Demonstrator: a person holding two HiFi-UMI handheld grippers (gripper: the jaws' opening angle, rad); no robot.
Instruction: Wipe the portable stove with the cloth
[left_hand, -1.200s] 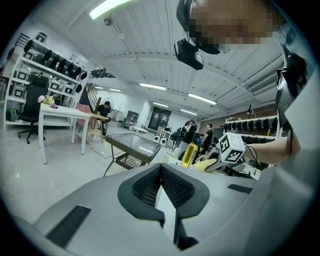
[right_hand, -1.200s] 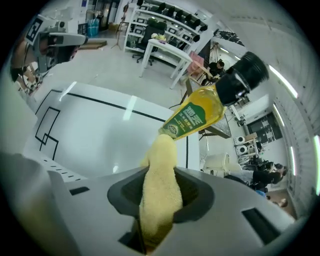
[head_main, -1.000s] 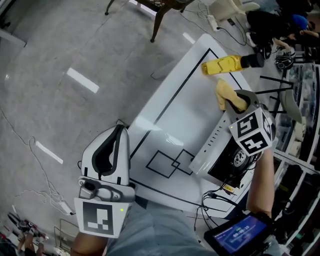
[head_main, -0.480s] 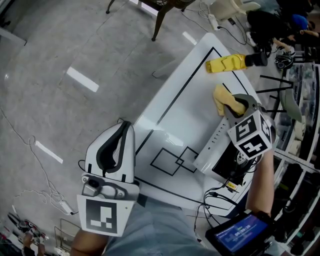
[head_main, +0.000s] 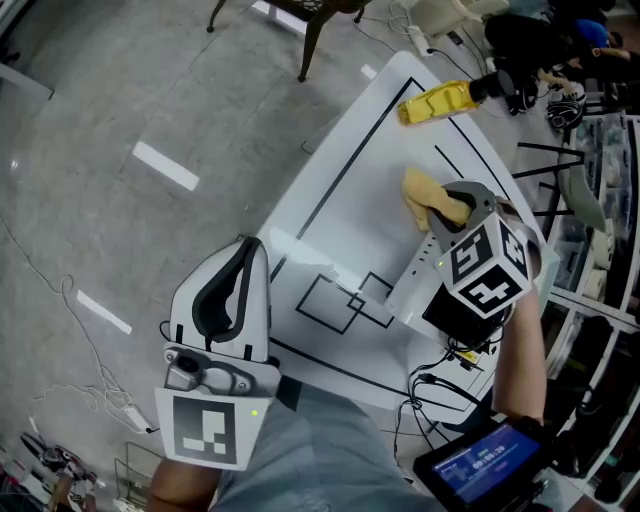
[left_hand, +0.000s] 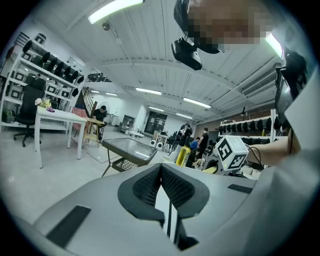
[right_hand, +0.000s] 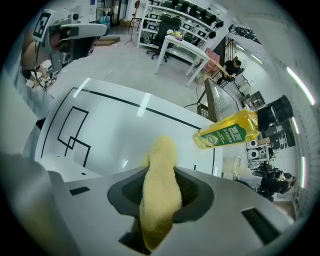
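The portable stove (head_main: 422, 283), a white body with a black top, lies at the table's near right edge. Just beyond its far end, my right gripper (head_main: 448, 207) points steeply down, shut on the yellow cloth (head_main: 418, 190). In the right gripper view the cloth (right_hand: 162, 150) sticks out past the jaws of the right gripper (right_hand: 160, 174) and hangs over the white table (right_hand: 125, 130). My left gripper (head_main: 243, 252) hovers off the table's near left edge. The jaws of that left gripper (left_hand: 161, 167) meet at the tips with nothing between them.
A yellow bottle (head_main: 435, 102) lies on its side at the far end of the table (head_main: 340, 200), also visible as a bottle (right_hand: 227, 132) ahead of the cloth. A tablet screen (head_main: 475, 465) and cables sit near right. Shelving lines the right side; chair legs stand beyond the table.
The right gripper and its cloth have slid across the table away from the bottle, along the stove's far end. The left gripper drifted slightly toward the table edge.
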